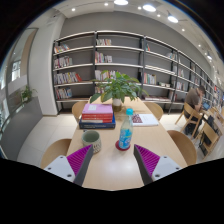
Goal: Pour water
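A clear water bottle (126, 133) with a blue label and blue cap stands upright on a dark red coaster on the light wooden table (110, 170), just ahead of my fingers and a little right of centre. A grey-green mug (92, 141) stands on the table to its left, just beyond the left finger. My gripper (112, 162) is open and empty, its purple pads (80, 160) spread wide, low over the table short of both objects.
A stack of red books (97, 115) lies behind the mug. A potted green plant (121, 89) stands mid-table, an open notebook (146, 119) to its right. Wooden chairs (184, 146) ring the table. Bookshelves (110, 60) line the far wall.
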Action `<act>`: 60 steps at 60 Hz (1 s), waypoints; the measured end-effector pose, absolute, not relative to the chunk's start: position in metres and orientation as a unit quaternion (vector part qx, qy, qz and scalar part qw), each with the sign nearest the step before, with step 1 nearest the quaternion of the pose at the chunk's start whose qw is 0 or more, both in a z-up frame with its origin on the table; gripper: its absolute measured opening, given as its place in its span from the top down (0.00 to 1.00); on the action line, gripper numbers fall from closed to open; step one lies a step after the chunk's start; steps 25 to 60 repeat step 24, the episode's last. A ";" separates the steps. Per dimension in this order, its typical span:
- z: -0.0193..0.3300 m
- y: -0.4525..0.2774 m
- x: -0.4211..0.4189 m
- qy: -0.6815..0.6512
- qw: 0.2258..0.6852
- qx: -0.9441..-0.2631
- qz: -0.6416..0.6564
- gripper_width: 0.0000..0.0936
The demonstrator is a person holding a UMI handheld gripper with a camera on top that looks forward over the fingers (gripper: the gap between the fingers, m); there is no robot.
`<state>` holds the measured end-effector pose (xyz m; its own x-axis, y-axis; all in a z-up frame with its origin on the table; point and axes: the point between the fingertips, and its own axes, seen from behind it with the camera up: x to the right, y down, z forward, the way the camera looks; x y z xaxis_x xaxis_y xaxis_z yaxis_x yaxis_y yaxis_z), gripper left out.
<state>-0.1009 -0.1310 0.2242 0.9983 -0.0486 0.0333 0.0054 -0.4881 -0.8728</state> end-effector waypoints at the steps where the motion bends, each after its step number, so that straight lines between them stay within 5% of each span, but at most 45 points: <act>1: 0.224 -0.131 -0.101 0.014 0.505 -0.862 -0.026 0.11; 60: 0.231 -0.136 -0.115 0.027 0.503 -0.864 -0.014 0.11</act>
